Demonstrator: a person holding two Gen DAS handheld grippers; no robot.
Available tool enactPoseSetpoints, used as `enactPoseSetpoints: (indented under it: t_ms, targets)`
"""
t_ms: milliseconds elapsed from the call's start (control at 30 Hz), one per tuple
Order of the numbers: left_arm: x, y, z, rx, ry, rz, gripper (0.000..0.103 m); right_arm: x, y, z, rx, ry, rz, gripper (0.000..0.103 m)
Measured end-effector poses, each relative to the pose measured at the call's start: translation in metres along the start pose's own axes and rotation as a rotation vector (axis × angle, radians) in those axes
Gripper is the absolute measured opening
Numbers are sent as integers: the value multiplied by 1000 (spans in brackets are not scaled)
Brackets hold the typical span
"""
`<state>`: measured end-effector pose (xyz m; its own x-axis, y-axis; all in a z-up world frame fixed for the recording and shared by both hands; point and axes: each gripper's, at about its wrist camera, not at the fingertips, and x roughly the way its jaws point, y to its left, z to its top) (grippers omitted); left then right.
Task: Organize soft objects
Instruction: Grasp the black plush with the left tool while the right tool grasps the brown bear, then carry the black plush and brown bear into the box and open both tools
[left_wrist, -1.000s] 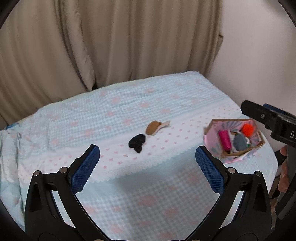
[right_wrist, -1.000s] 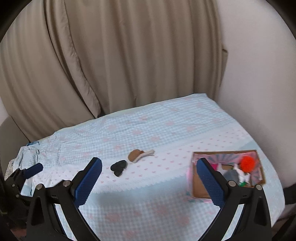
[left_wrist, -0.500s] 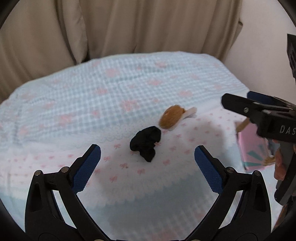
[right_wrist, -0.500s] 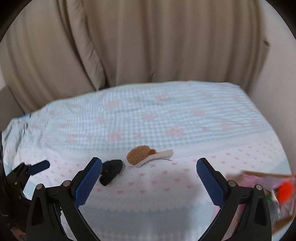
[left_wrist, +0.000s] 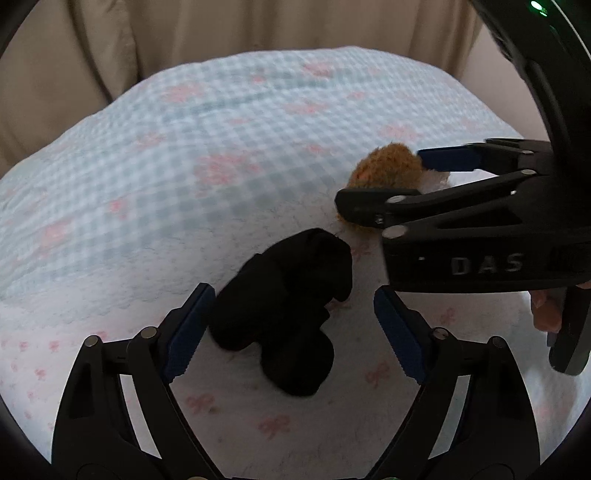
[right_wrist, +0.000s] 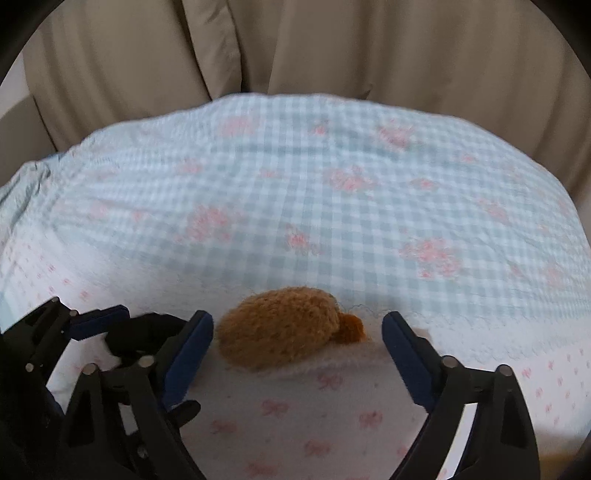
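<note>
A black rolled sock (left_wrist: 288, 306) lies on the checked bedspread (left_wrist: 184, 147) between the open fingers of my left gripper (left_wrist: 291, 328). The left pad touches its edge. A brown fuzzy soft piece with a white base (right_wrist: 284, 336) lies just beyond it, also in the left wrist view (left_wrist: 388, 170). My right gripper (right_wrist: 297, 343) is open around the brown piece, one finger on each side, not closed on it. The right gripper also shows in the left wrist view (left_wrist: 391, 184). The left gripper (right_wrist: 122, 325) and the sock (right_wrist: 144, 332) show at lower left in the right wrist view.
Beige curtains (right_wrist: 295, 48) hang behind the bed. The bedspread (right_wrist: 332, 184) spreads wide beyond the two objects. A bit of the person's hand (left_wrist: 546, 310) shows at the right edge.
Both grippers have come down and forward onto the bed. The left now straddles the black sock and the right straddles the brown piece. The box at the right has left view.
</note>
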<state>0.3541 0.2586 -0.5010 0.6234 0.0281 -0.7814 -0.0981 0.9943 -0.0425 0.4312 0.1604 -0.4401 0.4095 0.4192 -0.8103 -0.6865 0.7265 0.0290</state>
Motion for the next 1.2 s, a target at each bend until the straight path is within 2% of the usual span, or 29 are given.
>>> enactPoseSetpoints:
  t_ms: [133, 300, 400, 467, 633, 800, 1200]
  targets:
    - [3, -2, 0, 18, -11, 18, 76, 14, 1, -3, -46, 18, 14, 79]
    - [-1, -2, 1, 19, -11, 2, 38, 15, 2, -4, -58, 26, 24, 66]
    - [-2, 2, 3, 1, 0, 1, 23, 12, 0, -6, -42, 24, 25, 60]
    - [-3, 6, 3, -10, 6, 0, 18, 10, 0, -7, -27, 22, 22, 56]
    - [-18, 8, 6, -16, 7, 6, 17, -4, 0, -9, 13, 8, 10, 55]
    - [-47, 5, 16, -21, -7, 3, 17, -39, 0, -10, 54, -17, 9, 55]
    - [-171, -17, 54, -33, -77, -30, 17, -182, 15, -5, 138, -101, -27, 55]
